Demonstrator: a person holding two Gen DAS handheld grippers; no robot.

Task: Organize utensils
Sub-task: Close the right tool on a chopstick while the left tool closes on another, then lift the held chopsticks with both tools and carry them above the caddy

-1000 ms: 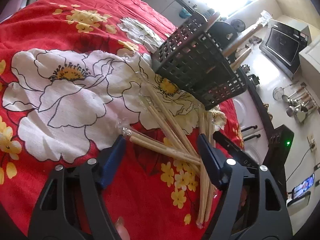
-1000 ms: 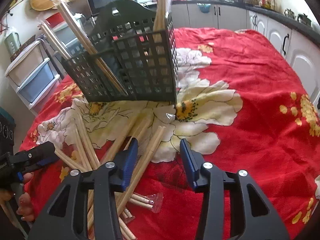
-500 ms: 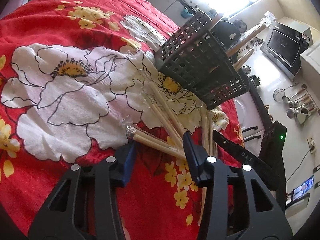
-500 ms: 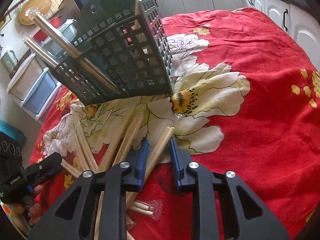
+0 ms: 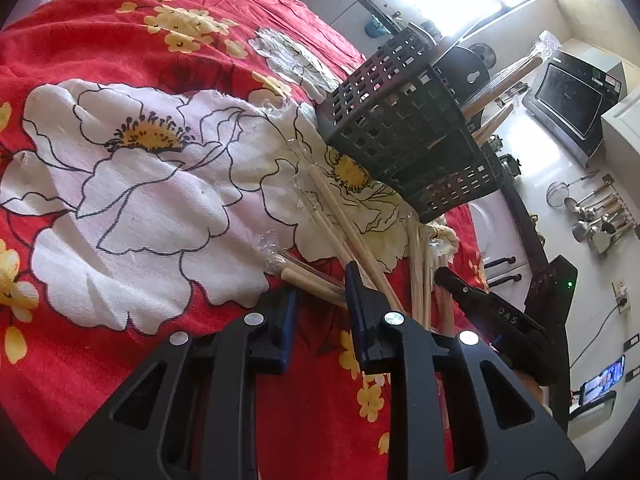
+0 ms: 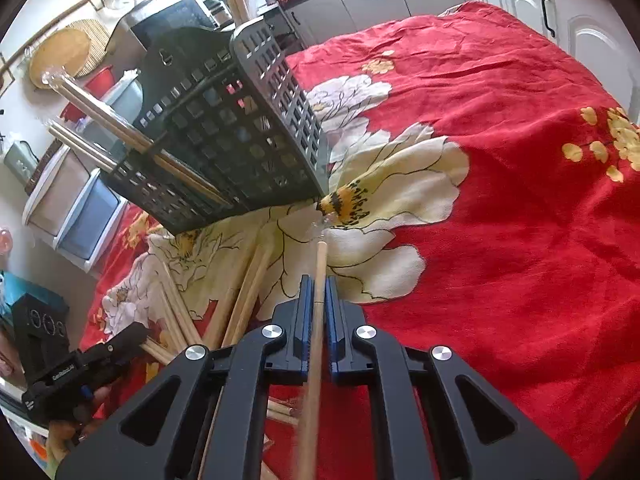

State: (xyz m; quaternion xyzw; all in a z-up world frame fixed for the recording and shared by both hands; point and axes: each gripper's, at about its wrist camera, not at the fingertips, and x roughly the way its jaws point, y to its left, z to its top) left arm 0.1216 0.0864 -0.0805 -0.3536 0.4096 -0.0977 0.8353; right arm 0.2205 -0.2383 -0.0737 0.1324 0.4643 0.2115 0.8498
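A black perforated basket (image 5: 412,140) (image 6: 240,132) lies tilted on the red flowered cloth, and wrapped chopsticks (image 6: 120,128) poke out of it. Several loose wooden chopsticks (image 5: 348,228) (image 6: 240,292) lie scattered in front of it. My right gripper (image 6: 315,284) is shut on one bare chopstick (image 6: 320,264), which points toward the basket's corner. The jaws of my left gripper (image 5: 320,292) are closing around a plastic-wrapped chopstick pair (image 5: 288,272) lying slantwise between the fingertips, with a gap still showing. Each gripper also shows in the other's view: the right gripper (image 5: 480,304) and the left gripper (image 6: 100,356).
The red cloth (image 5: 120,320) (image 6: 520,240) stretches wide to the left of the basket in the left wrist view. A microwave (image 5: 572,96), hanging ladles (image 5: 596,216), plastic drawers (image 6: 80,216) and white cabinets (image 6: 520,4) ring the table.
Both pairs of jaws have narrowed. The right one closed onto a single chopstick and rolled a little. The left one drew in around the wrapped pair without shifting.
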